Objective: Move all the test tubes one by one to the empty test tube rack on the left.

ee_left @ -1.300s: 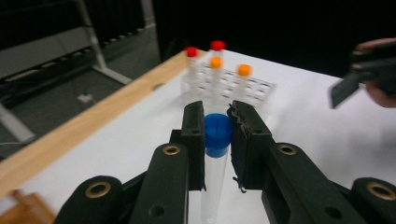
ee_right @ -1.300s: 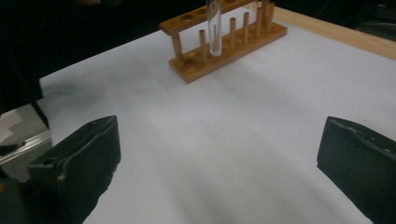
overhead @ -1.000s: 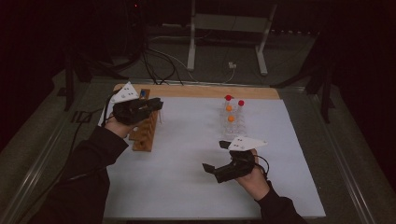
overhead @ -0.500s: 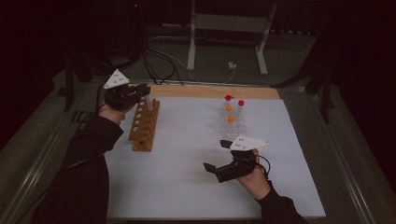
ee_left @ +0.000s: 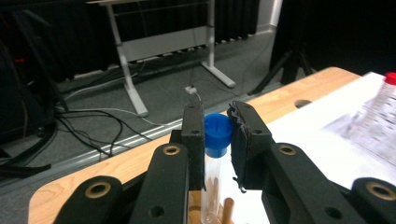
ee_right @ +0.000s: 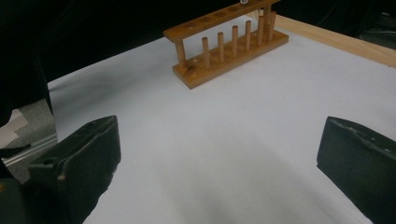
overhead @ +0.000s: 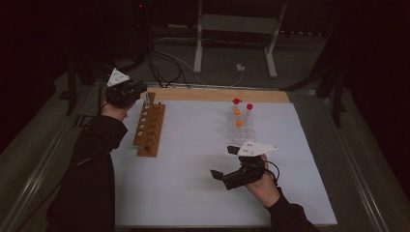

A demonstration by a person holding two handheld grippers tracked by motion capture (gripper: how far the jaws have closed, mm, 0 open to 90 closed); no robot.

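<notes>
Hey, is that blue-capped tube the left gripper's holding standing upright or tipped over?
Upright. In the left gripper view the blue-capped tube stands vertical between the left gripper jaws, cap on top, its lower end down among the wooden rack pegs.

A clear rack (overhead: 241,126) of tubes with red and orange caps stands on the white sheet (overhead: 193,193). Behind the worktop (overhead: 217,94), cables (overhead: 164,67) lie on the floor.

Left gripper (overhead: 140,94) moved from above wooden rack (overhead: 149,128) toward its far end; now closed around blue-capped tube (ee_left: 215,154) at that end.
</notes>
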